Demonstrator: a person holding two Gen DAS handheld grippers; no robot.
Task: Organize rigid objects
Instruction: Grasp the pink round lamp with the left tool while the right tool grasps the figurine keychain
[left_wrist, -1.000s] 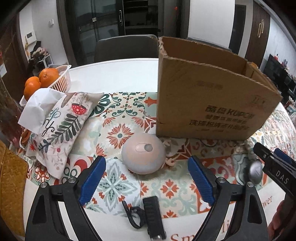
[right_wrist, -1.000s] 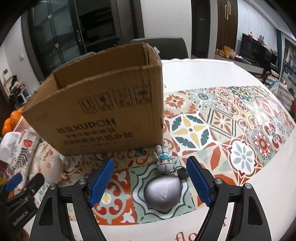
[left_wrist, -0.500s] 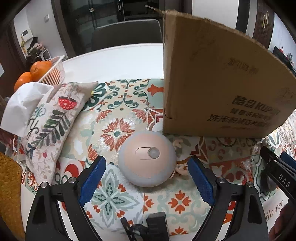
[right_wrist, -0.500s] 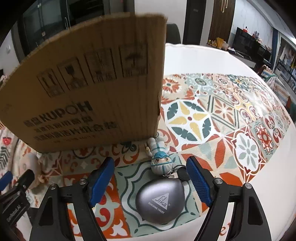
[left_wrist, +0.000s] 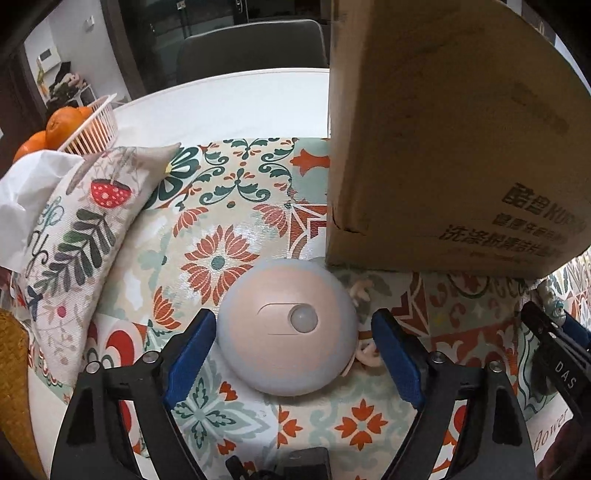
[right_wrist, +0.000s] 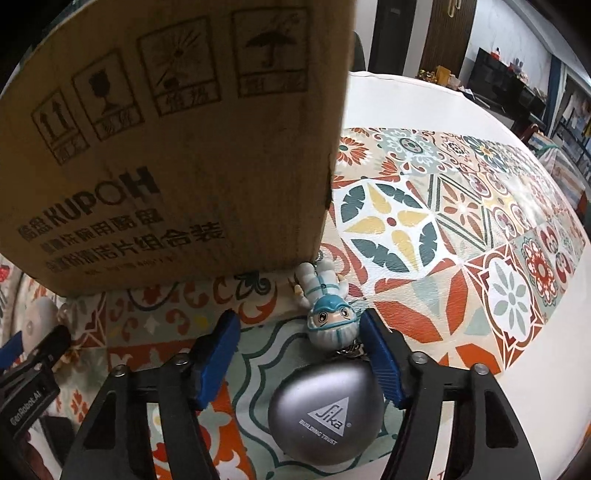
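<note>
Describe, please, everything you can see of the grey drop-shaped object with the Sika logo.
The grey drop-shaped object looks like smooth matte metal or plastic, rounded, narrowing to a point at its far end. It bears a pale triangle logo reading "Sika" with small lettering under it. It lies flat on the patterned tablecloth, joined by a small chain to a little figure keychain beyond it. It sits between the blue pads of the right gripper, off-centre, near one pad; contact is unclear.

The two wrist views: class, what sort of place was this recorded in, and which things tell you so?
Most likely a home dining room: a round white table with a patterned tile-print cloth, a grey upholstered chair behind it, and a white basket of oranges.
</note>
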